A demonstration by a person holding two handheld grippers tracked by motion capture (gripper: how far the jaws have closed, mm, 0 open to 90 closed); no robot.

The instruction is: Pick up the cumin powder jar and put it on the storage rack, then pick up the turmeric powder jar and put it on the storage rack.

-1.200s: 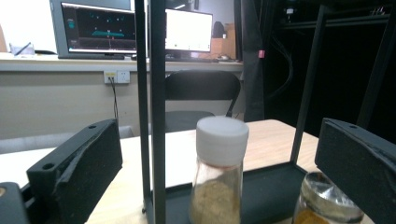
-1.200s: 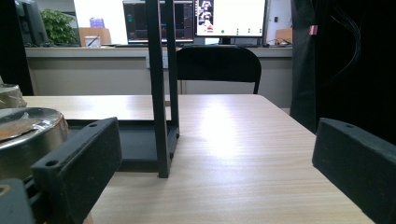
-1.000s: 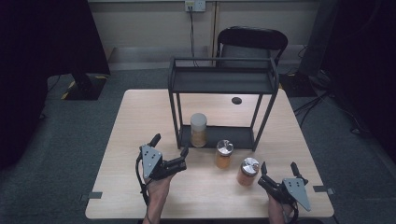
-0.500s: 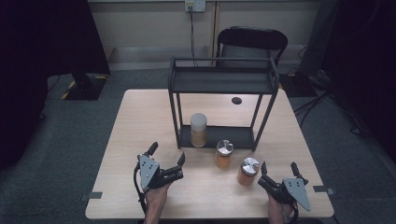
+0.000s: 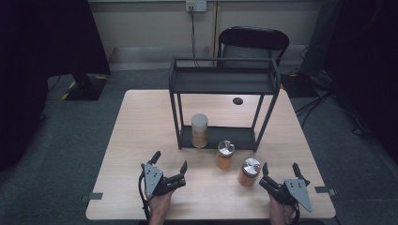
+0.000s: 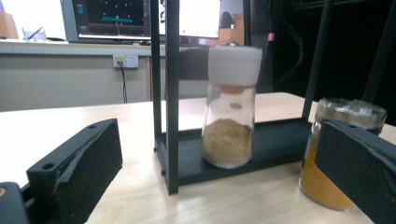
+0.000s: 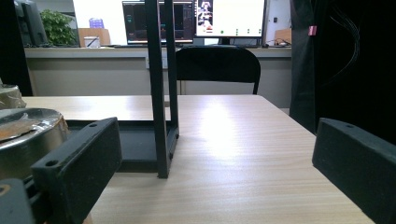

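Observation:
A black two-tier rack [image 5: 224, 79] stands mid-table. On its lower shelf is a white-capped jar of tan powder [image 5: 199, 130], close ahead in the left gripper view [image 6: 231, 107]. Two silver-lidded jars of orange powder stand on the table in front of the rack, one [image 5: 225, 154] nearer it and one [image 5: 249, 172] nearer me. My left gripper [image 5: 169, 161] is open and empty at the near left, with its jaws [image 6: 217, 154] wide apart and an orange jar [image 6: 343, 140] by the right one. My right gripper [image 5: 279, 168] is open and empty just right of the nearer jar [image 7: 28, 135].
A small black disc [image 5: 238, 101] lies on the table behind the rack. A black chair [image 5: 253, 42] stands beyond the far edge. In the right gripper view a rack post [image 7: 161, 93] rises ahead, with bare tabletop [image 7: 243, 154] to its right.
My left gripper has drawn back toward the table's near edge and turned slightly. The right gripper and the jars have stayed put.

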